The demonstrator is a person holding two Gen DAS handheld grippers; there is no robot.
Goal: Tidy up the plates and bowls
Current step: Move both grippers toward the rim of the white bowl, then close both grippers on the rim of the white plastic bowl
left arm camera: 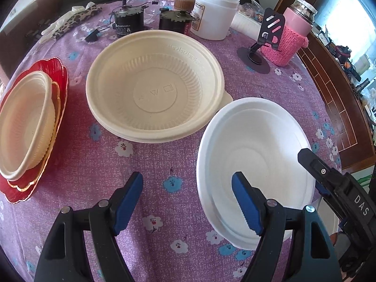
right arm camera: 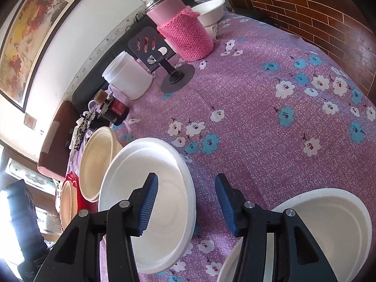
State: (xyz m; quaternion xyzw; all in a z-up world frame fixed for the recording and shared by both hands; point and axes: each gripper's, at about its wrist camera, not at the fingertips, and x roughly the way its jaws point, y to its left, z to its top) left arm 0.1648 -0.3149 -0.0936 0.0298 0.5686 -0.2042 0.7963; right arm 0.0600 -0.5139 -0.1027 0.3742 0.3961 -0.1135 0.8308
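Note:
A white bowl [left arm camera: 256,164] [right arm camera: 150,202] sits on the purple floral tablecloth [left arm camera: 98,164]. My left gripper [left arm camera: 188,178] is open, straddling the bowl's left rim with its right finger over the inside. My right gripper [right arm camera: 185,179] [left arm camera: 312,171] is open too, straddling the opposite rim, and its pads are not pressing. A stack of cream bowls [left arm camera: 155,87] [right arm camera: 98,162] stands just behind. Further left, a cream bowl [left arm camera: 25,127] rests on a red plate [left arm camera: 58,70] [right arm camera: 72,178]. Another white bowl [right arm camera: 329,223] lies under my right gripper.
Along the table's back stand a white tub [left arm camera: 213,14], a pink bottle in a knitted sleeve [left arm camera: 289,40], a black phone stand [left arm camera: 265,37], two small motors [left arm camera: 129,21] and a leopard-print cloth [left arm camera: 70,18]. A small white bowl [right arm camera: 209,9] sits far back.

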